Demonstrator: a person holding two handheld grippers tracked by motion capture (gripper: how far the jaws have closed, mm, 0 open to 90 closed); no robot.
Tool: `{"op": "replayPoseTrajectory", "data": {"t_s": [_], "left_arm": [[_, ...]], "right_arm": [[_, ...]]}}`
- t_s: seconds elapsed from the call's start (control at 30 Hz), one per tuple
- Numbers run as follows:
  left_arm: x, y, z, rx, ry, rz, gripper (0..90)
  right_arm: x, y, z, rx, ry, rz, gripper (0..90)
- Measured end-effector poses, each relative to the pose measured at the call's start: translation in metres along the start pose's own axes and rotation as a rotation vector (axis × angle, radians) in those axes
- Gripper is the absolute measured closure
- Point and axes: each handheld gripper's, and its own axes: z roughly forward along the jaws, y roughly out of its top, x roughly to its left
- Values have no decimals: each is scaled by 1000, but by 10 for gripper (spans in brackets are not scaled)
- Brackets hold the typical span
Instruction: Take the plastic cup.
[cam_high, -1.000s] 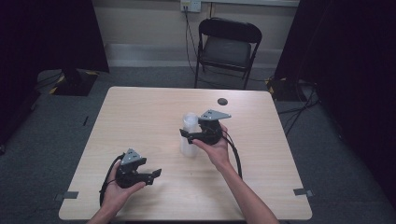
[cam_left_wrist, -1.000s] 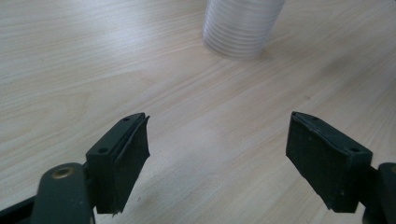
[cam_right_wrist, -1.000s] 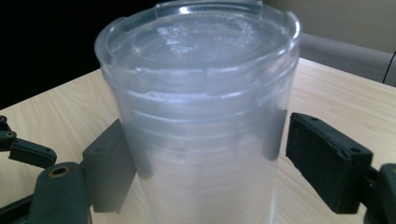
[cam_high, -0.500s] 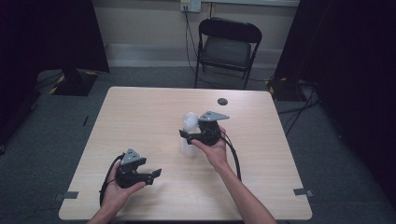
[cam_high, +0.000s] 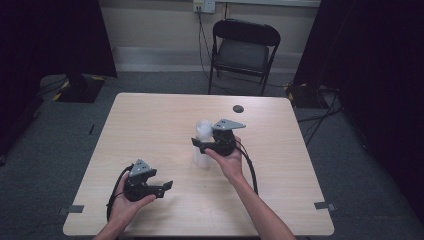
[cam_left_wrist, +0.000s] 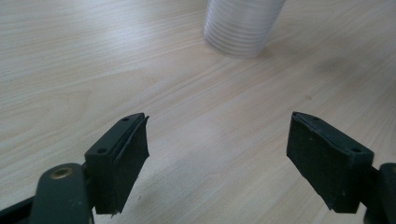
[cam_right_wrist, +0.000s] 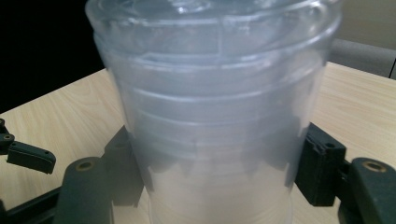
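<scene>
Your left gripper (cam_high: 167, 185) rests open and empty near the table's (cam_high: 150, 120) front edge, while your right gripper (cam_high: 196, 144), its jaws having just been closing, clamps the stack of clear cups (cam_high: 202, 142) standing mid-table.

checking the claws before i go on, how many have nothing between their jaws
1: the left claw, near the table's front left, jaws wide over bare wood. The right claw at the middle has just been closing around the stack of clear cups.

A stack of clear ribbed plastic cups (cam_high: 202, 145) stands upright near the table's middle
</scene>
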Motion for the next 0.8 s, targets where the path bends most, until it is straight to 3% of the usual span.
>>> {"op": "replayPoseTrajectory", "data": {"t_s": [0.8], "left_arm": [[1,0,2,12,9,1,215]], "right_arm": [[1,10,-6,-46,18,7,316]]}}
